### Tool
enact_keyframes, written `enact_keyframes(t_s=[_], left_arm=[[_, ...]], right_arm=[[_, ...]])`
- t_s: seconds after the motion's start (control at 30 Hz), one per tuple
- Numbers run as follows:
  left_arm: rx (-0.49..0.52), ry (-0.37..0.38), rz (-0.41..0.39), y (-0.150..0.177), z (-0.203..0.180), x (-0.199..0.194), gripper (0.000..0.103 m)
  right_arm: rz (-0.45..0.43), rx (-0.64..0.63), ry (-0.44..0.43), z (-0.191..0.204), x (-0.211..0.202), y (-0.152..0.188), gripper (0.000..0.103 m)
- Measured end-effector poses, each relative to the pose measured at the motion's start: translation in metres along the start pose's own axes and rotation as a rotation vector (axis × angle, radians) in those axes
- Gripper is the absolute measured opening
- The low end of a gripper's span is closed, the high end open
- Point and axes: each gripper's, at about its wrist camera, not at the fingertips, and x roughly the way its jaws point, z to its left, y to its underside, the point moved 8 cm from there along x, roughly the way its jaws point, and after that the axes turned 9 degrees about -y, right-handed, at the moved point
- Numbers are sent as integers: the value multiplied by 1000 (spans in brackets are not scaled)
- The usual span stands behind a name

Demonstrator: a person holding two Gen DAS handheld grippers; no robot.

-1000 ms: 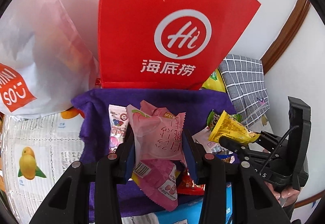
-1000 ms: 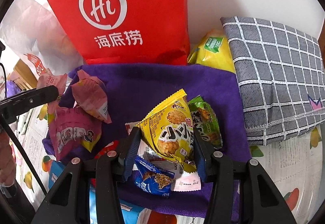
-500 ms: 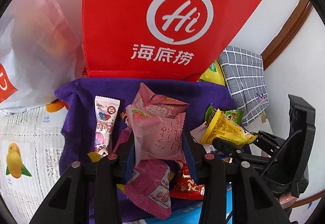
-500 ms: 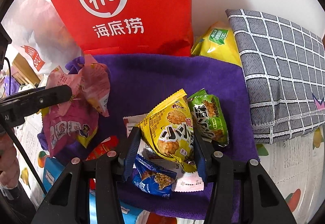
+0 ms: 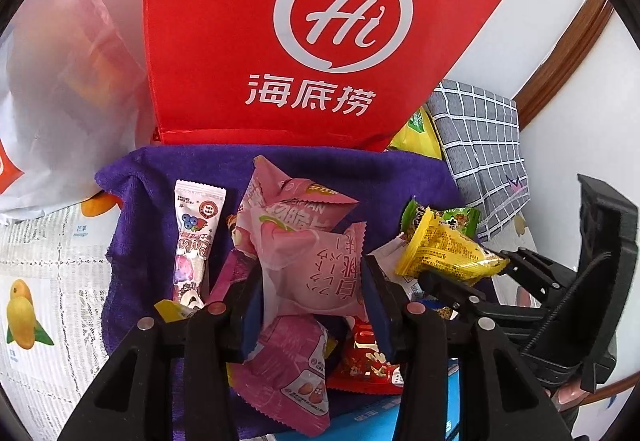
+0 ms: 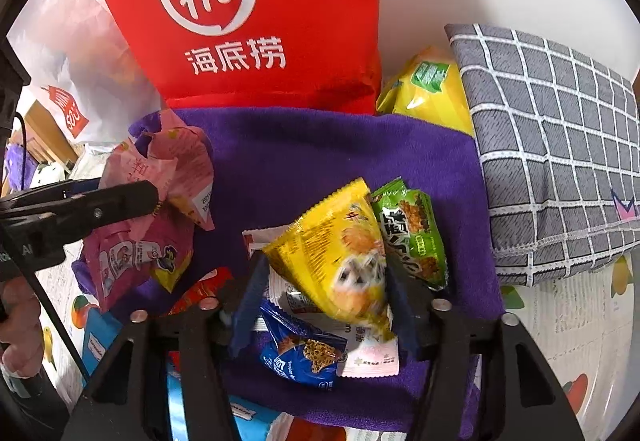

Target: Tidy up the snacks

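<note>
We have a pink packet point(image 5: 316, 269) clamped in our left hand-held gripper point(image 5: 312, 305), low over the purple cloth point(image 6: 312, 161). The yellow packet point(image 6: 340, 261) sits between the jaws of our right hand-held gripper point(image 6: 324, 301), which are opening, so we judge it is being dropped onto the cloth. Several packets lie there loosely in two heaps; sorting looks under way, with the pink one left to place.

a red bag point(image 5: 280, 41) printed with a white "hi" logo is stood at twelve o'clock behind a purple cloth point(image 6: 320, 161). a grey checked cushion point(image 6: 560, 141) is seen at three o'clock, a white plastic bag point(image 5: 60, 101) at ten o'clock.
</note>
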Motion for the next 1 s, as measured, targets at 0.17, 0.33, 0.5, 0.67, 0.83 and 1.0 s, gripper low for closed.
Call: enact_keyframes(t_s=[0.17,0.33,0.5,0.67,0.83,1.0], left_arm=[[6,4,3,1,-3,0,46],[30,-13,10,3,-7,-6,65],[50,-52,-8,5,-9,-19,73],[54,-61,-25,7,-10,-36,75],[55,-60,-39,14,-10,-54,75],[53,-59,-52,25,-12,-73,75]], right_arm=[[-33,3,-6,-2,-9,-2,76],[-21,14,-2,-2,-14,0,77],[-41,24,-5,2,-28,4,78],[-65,28,11,6,-46,9,79],[-80,38,13,13,-61,13,79],[-101,49,18,21,-79,20,79]])
